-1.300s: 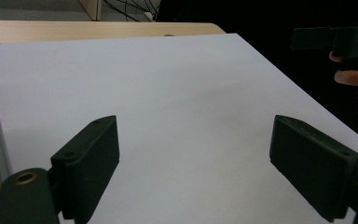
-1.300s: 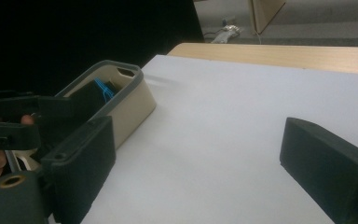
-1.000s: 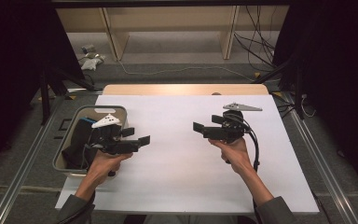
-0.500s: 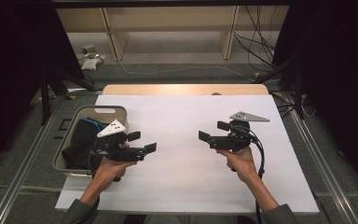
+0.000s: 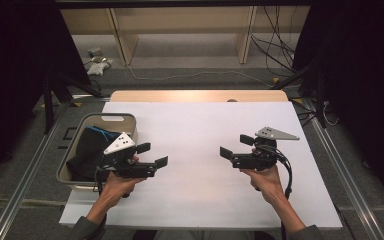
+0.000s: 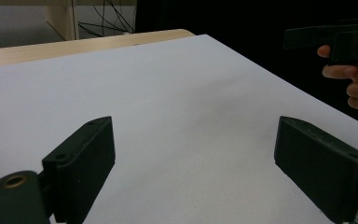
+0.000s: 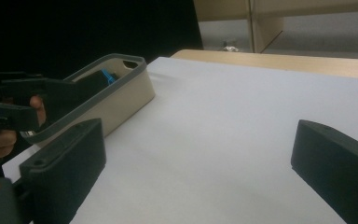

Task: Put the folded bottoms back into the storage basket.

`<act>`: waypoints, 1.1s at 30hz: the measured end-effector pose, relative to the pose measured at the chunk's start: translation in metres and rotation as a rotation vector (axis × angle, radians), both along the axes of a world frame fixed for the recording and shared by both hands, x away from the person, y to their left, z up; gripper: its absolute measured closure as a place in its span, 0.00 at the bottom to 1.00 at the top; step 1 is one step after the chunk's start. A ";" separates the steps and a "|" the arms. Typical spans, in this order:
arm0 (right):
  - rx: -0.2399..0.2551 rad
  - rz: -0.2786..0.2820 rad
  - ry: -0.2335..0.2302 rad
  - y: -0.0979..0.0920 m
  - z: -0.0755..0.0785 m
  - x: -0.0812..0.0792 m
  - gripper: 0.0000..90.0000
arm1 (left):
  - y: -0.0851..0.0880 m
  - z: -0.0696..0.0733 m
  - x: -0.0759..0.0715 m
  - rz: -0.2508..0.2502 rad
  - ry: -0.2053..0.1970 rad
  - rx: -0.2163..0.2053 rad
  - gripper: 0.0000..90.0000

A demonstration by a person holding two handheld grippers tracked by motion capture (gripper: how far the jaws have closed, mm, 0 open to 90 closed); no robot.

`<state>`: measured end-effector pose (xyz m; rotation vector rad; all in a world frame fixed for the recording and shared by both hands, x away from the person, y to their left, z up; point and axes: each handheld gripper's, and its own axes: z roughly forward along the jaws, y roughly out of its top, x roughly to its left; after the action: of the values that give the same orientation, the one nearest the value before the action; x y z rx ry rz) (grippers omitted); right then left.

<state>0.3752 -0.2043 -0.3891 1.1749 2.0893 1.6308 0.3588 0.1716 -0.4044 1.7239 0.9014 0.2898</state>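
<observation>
Your left gripper (image 5: pixel 152 155) and right gripper (image 5: pixel 232 146) hover over the white worktop (image 5: pixel 200 125), jaws spread and empty; the bin (image 5: pixel 111 120) sits far left.

A white sheet (image 5: pixel 200 125) lay spread under the fingers (image 5: pixel 161 161) of the left gripper (image 5: pixel 152 154) and the right gripper (image 5: pixel 236 146). Past the fingertips ran the wooden table edge (image 5: pixel 180 96). Farther beyond, a wooden shelf frame (image 5: pixel 122 42) stood on the floor, with black cables (image 5: pixel 275 47) beside it.

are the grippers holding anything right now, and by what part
Nothing is held. The left gripper and right gripper both have open, empty jaws above the white sheet.
</observation>
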 end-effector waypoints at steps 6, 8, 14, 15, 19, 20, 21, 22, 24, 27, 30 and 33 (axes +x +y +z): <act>-0.014 -0.004 -0.021 -0.005 -0.004 -0.010 0.04 | 0.000 -0.004 -0.004 -0.007 -0.022 0.023 0.13; -0.024 -0.010 -0.029 -0.006 -0.006 -0.013 0.05 | 0.001 -0.005 -0.006 -0.006 -0.028 0.020 0.13; -0.032 -0.004 -0.041 -0.010 -0.011 -0.021 0.05 | 0.008 -0.008 -0.010 -0.008 -0.019 -0.006 0.13; -0.036 -0.003 -0.041 -0.010 -0.011 -0.023 0.05 | 0.010 -0.009 -0.010 -0.005 -0.015 -0.016 0.13; -0.039 -0.005 -0.051 -0.012 -0.014 -0.027 0.05 | 0.012 -0.010 -0.013 -0.001 -0.025 -0.019 0.13; -0.041 -0.006 -0.053 -0.012 -0.015 -0.028 0.05 | 0.013 -0.010 -0.013 -0.001 -0.029 -0.019 0.13; -0.045 -0.005 -0.058 -0.012 -0.016 -0.029 0.04 | 0.013 -0.011 -0.014 -0.002 -0.032 -0.021 0.13; -0.051 -0.005 -0.063 -0.012 -0.016 -0.030 0.04 | 0.013 -0.012 -0.015 -0.006 -0.035 -0.018 0.13; -0.058 0.002 -0.062 -0.012 -0.017 -0.031 0.04 | 0.012 -0.014 -0.016 -0.013 -0.044 -0.001 0.13; -0.059 -0.002 -0.060 -0.012 -0.019 -0.033 0.04 | 0.012 -0.014 -0.019 -0.020 -0.061 0.005 0.13; -0.060 -0.005 -0.065 -0.014 -0.020 -0.034 0.04 | 0.011 -0.016 -0.021 -0.034 -0.059 -0.011 0.12; -0.061 -0.008 -0.065 -0.015 -0.021 -0.037 0.04 | 0.010 -0.018 -0.024 -0.039 -0.062 -0.007 0.11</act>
<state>0.3384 -0.2190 -0.4098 1.0945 2.0760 1.5684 0.3352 0.1814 -0.4220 1.7148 0.8214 0.3120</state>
